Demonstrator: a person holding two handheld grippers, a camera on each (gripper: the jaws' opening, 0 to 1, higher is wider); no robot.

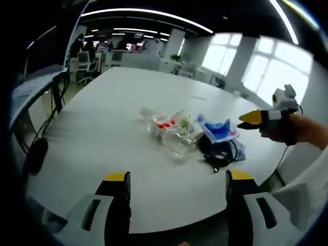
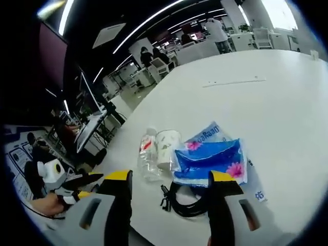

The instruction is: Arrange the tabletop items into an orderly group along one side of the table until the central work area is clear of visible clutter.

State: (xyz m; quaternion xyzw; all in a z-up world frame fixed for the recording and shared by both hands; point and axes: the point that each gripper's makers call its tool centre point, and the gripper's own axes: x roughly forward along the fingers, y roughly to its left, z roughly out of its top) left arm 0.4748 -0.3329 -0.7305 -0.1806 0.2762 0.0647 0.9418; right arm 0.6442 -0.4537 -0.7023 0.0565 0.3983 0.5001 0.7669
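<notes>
in the left gripper view we see our left gripper low over the near edge of the white table, its two yellow-tipped jaws spread wide with nothing between them. further right, near the middle of the table, lies a clear plastic bottle on its side, touching a paper cup. just right of the cup sits a blue tissue pack, and a black coiled cable lies against its near side. at the far right, a hand holds the right gripper above the table edge; we cannot tell from here how its jaws stand.

in the right gripper view the left gripper shows at the lower left. the right gripper's own jaws stand apart and empty, framing the cable, with the bottle, cup and tissue pack clustered just beyond.
</notes>
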